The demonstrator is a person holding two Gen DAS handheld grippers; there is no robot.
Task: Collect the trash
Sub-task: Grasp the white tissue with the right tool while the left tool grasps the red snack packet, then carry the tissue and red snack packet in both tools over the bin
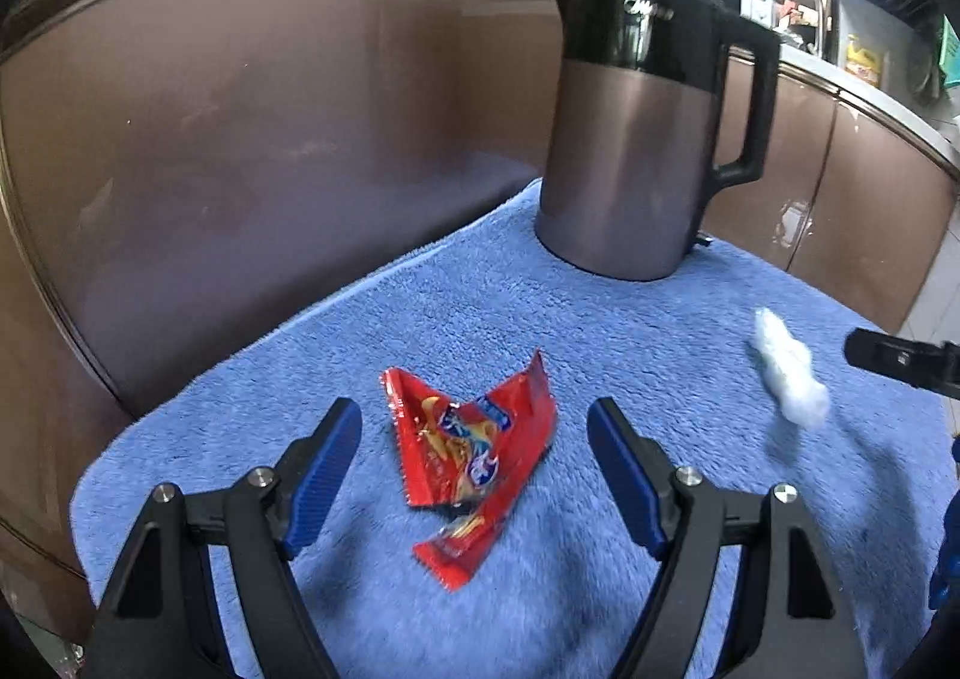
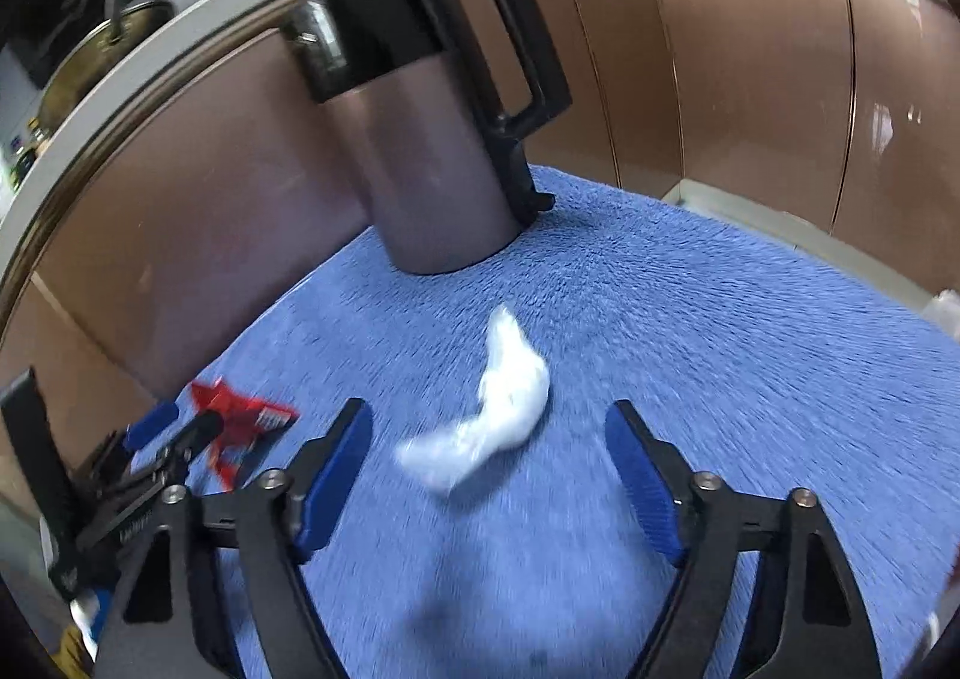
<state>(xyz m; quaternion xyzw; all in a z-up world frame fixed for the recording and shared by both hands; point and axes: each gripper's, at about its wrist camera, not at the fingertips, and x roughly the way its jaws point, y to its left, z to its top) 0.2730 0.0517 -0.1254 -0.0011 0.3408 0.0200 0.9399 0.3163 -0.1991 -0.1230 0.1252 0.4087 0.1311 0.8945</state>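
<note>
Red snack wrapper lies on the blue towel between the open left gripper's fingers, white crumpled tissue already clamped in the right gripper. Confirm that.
Wrong on the tissue: the right wrist view shows it lying loose on the blue towel, the right gripper open around it. The red snack wrapper and left gripper are as stated.

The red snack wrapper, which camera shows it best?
The left wrist view: the red snack wrapper lies crumpled on the blue towel, whole and fairly sharp, between the open jaws of the left gripper. The right wrist view shows the wrapper only at its left edge, small, blurred and partly hidden behind the left gripper.
</note>
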